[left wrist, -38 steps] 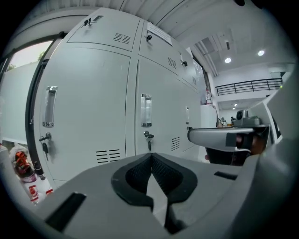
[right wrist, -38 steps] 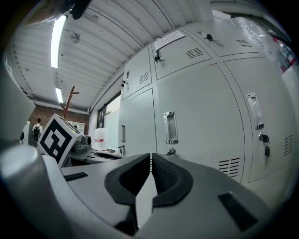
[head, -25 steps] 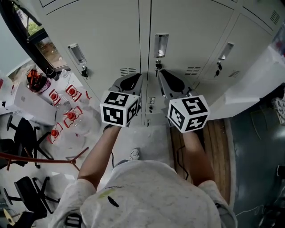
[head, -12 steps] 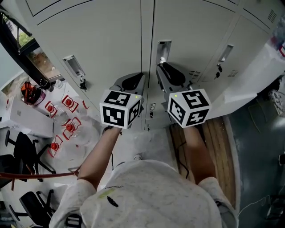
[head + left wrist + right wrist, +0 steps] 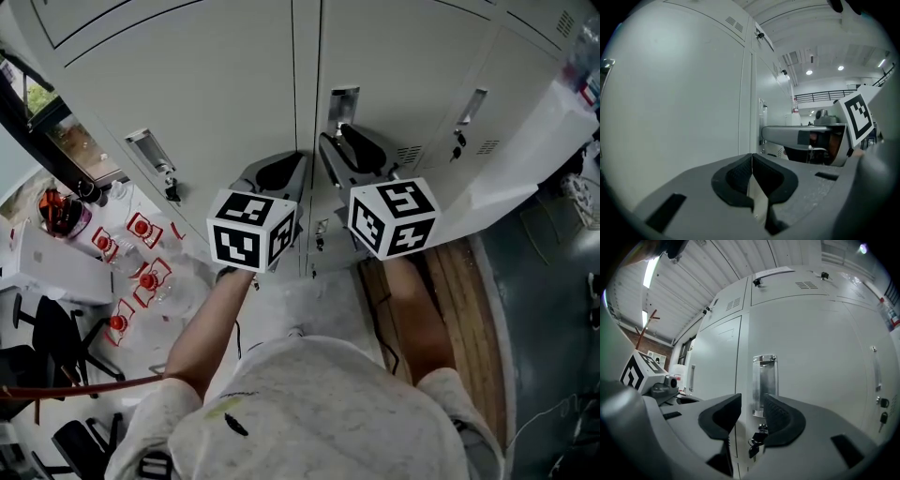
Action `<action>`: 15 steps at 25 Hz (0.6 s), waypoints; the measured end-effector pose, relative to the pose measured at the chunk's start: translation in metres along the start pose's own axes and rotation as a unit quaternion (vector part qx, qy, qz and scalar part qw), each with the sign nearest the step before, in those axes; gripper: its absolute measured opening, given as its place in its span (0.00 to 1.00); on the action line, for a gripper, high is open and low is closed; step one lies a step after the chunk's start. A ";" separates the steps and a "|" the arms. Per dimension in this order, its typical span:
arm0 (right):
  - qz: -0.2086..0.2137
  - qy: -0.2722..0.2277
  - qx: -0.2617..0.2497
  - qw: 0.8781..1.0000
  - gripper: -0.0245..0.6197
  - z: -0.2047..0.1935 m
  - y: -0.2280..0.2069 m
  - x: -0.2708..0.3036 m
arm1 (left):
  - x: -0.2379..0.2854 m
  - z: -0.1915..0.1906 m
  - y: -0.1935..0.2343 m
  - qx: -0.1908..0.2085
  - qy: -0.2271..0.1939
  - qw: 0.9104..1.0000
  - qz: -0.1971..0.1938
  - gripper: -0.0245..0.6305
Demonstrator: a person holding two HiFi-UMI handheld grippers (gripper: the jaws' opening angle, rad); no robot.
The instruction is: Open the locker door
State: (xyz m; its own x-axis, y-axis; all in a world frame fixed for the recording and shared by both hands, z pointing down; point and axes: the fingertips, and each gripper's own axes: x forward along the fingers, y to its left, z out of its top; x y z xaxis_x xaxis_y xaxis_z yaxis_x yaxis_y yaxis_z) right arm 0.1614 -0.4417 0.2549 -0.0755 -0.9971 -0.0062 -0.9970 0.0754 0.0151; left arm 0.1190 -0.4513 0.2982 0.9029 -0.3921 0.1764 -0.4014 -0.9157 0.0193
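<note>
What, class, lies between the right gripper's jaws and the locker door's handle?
Nothing: the stretch is bare. In the right gripper view, the right gripper, its jaws opening and empty, frames the handle ahead; keys hang below it.

The locker door (image 5: 412,66) is plain pale grey, and its handle (image 5: 764,385) is shiny silver. The left gripper (image 5: 751,180) is mid-grey with black textured pads, and its cube (image 5: 248,230) is white with black square markings. The person's shirt (image 5: 319,412) is light and finely speckled. The floor strip (image 5: 459,309) is brown wood grain.
</note>
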 end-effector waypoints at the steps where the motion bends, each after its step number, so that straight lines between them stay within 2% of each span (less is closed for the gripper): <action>1: -0.001 0.001 0.002 1.000 0.23 0.000 0.000 0.002 | 0.001 0.000 0.000 0.002 0.001 1.000 -0.002 0.05; 15: -0.022 0.005 0.021 1.000 0.25 -0.005 0.001 0.020 | -0.002 -0.008 0.008 0.001 0.005 1.000 -0.026 0.05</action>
State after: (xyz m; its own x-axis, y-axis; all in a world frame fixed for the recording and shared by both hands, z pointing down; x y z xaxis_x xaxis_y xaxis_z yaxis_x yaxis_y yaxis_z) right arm 0.1590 -0.4618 0.2599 -0.0317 -0.9995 0.0042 -0.9991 0.0316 -0.0269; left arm 0.1127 -0.4574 0.3055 0.9209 -0.3429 0.1852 -0.3535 -0.9351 0.0265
